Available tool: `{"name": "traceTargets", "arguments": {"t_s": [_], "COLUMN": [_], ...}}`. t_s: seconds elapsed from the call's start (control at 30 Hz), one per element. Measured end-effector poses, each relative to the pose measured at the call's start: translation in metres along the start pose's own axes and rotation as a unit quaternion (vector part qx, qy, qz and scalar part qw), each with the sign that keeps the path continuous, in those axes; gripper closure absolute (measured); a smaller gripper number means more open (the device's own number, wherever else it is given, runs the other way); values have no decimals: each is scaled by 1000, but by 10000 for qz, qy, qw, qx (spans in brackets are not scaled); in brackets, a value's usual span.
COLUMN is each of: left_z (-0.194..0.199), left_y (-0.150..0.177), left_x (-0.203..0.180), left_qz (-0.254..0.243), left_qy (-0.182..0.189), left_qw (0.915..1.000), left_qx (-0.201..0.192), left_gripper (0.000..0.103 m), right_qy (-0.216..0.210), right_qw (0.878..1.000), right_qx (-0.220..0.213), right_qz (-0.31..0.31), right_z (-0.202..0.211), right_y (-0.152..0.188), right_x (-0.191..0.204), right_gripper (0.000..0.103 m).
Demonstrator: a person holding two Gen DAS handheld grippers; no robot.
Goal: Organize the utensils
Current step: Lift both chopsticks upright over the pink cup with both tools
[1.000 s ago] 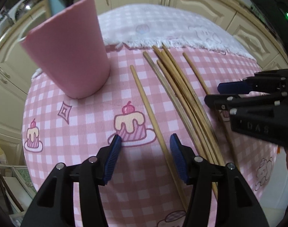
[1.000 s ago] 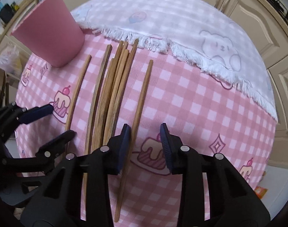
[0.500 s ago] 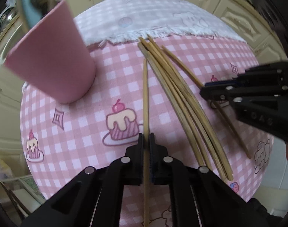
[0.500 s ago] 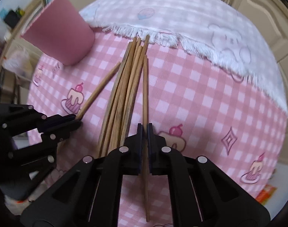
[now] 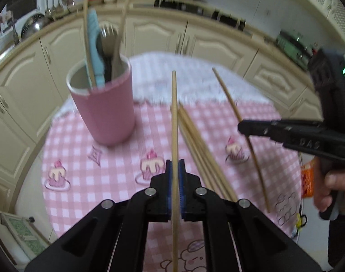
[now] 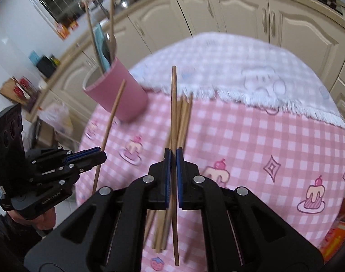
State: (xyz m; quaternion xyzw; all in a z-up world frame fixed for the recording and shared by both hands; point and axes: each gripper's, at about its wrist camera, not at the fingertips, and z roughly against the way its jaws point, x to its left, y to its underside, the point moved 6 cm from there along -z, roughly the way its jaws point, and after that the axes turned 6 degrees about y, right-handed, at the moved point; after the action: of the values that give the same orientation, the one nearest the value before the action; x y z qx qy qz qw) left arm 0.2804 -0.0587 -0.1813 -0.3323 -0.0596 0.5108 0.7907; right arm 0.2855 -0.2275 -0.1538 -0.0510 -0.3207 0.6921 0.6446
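Chopsticks — one clamped tight in each gripper (image 5: 175,176) (image 6: 173,167) — should tip end-down into pink cup (image 5: 104,111) at ten o'clock, one at a time, avoiding the utensils (image 5: 104,52) already inside.

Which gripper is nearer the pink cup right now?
Left. The left gripper, shut on a chopstick, is just beside the pink cup; the right gripper, holding another chopstick, is beyond the pile.

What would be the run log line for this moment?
left hand-held gripper: shut on chopstick | right hand-held gripper: shut on second chopstick | remaining chopsticks: on tablecloth | pink cup: upright
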Motion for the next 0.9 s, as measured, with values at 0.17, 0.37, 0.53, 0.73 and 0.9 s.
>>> {"name": "traceTargets", "arguments": {"t_s": [0.17, 0.37, 0.53, 0.73, 0.9], "left_z": [30, 67, 103, 131, 139], "left_y": [-24, -58, -85, -118, -146], "left_x": [1, 19, 30, 48, 57], "left_qz": [-13, 123, 107, 249, 111], "left_qy": [-6, -206, -333, -330, -407], "left_qw": [9975, 9903, 9799, 9638, 9483], "left_qx": [-706, -1371, -1964, -2633, -3146], "left_gripper": [98, 98, 98, 98, 98], "right_qy": [-357, -734, -906, -1073, -958], "right_qw": [9976, 9888, 9781, 9635, 9561], "right_qx": [-597, -1295, -1862, -2427, -2730], "right_qz": [-22, 64, 233, 353, 476], "right_z": [12, 32, 48, 58, 52], "right_y": [-17, -50, -89, -133, -158], "right_x": [18, 48, 76, 105, 122], "right_gripper": [98, 98, 98, 98, 98]}}
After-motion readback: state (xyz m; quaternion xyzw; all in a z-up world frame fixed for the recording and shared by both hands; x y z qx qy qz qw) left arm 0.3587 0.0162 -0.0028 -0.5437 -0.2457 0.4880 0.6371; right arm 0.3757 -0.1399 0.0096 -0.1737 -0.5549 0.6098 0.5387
